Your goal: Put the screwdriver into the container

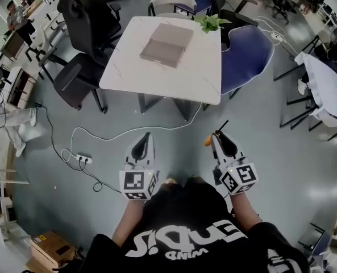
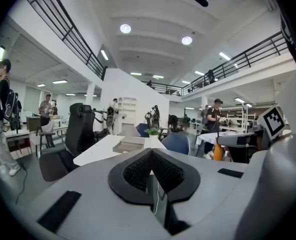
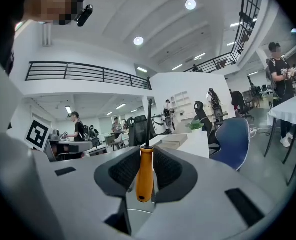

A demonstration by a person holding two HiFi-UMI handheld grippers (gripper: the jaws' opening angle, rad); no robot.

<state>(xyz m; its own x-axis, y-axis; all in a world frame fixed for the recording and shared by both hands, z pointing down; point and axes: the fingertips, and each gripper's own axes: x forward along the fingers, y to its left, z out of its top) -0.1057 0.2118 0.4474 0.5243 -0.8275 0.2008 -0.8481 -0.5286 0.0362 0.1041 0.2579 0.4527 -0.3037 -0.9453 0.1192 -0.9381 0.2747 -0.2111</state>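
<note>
My right gripper (image 3: 146, 173) is shut on a screwdriver (image 3: 145, 172) with an orange handle; its dark shaft stands up between the jaws. In the head view the right gripper (image 1: 217, 136) is held level over the floor, with the orange handle (image 1: 208, 141) showing at its left side. My left gripper (image 1: 144, 141) is beside it; in the left gripper view (image 2: 151, 167) its pads meet with nothing between them. The container, a grey-brown box (image 1: 167, 44), lies on the white table (image 1: 202, 78) ahead, also visible as a box (image 2: 128, 145) and box (image 3: 172, 142).
Black office chairs (image 1: 84, 16) stand left of the table and a blue chair (image 1: 245, 58) at its right. A green plant (image 1: 209, 21) sits at the table's far edge. A cable and power strip (image 1: 82, 159) lie on the floor at left. Another white table (image 1: 327, 90) is at the right.
</note>
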